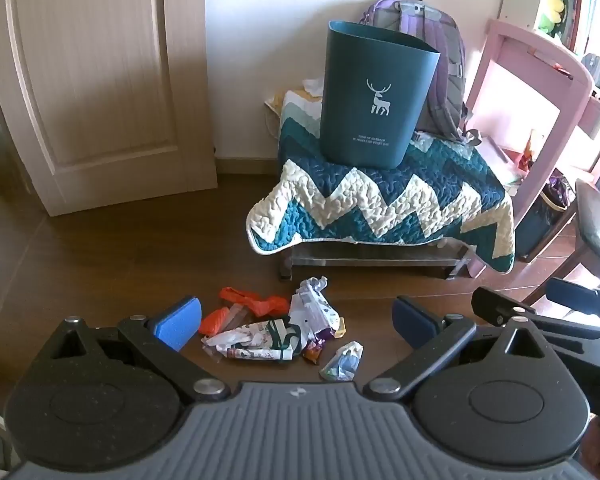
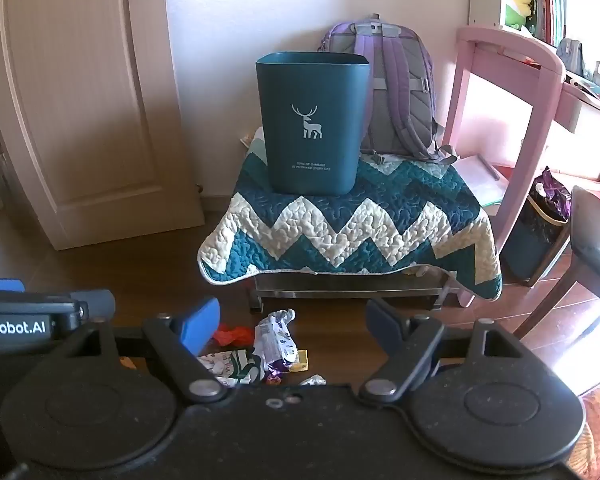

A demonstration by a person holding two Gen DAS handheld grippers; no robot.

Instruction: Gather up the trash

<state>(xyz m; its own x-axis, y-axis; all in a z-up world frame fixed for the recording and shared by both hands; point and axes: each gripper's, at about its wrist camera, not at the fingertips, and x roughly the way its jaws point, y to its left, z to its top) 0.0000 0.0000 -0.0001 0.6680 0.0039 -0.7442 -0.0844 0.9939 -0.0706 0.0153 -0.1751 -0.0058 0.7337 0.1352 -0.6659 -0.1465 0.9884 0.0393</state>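
A pale panelled door (image 2: 84,104) fills the upper left of both views, above a dark brown floor (image 1: 112,256) of smooth tiles. At centre frame a quilted blanket (image 2: 352,232), stitched in teal and cream zigzags, drapes over a low metal-framed stand (image 2: 340,284); a pink wooden frame (image 2: 540,92) rises at the upper right. On the blanket stands the teal bin (image 2: 312,124), upright, a smooth plastic tub with rounded corners, its mouth pointing up, its long axis vertical and a white deer printed on the side facing the cameras. A purple and grey backpack (image 2: 392,92) leans just behind it. Low in the frame, on the floor in front of the stand, lies the trash pile (image 1: 276,328): crumpled printed wrappers, an orange plastic bag (image 1: 252,304) at its upper left, and a small crushed packet (image 1: 342,362) apart at the lower right. The left gripper (image 1: 296,318) hangs above the pile with its blue-padded jaws spread fully wide, holding and touching nothing. The right gripper (image 2: 290,320), beside it, is likewise released, jaws wide apart and empty over the wrappers.
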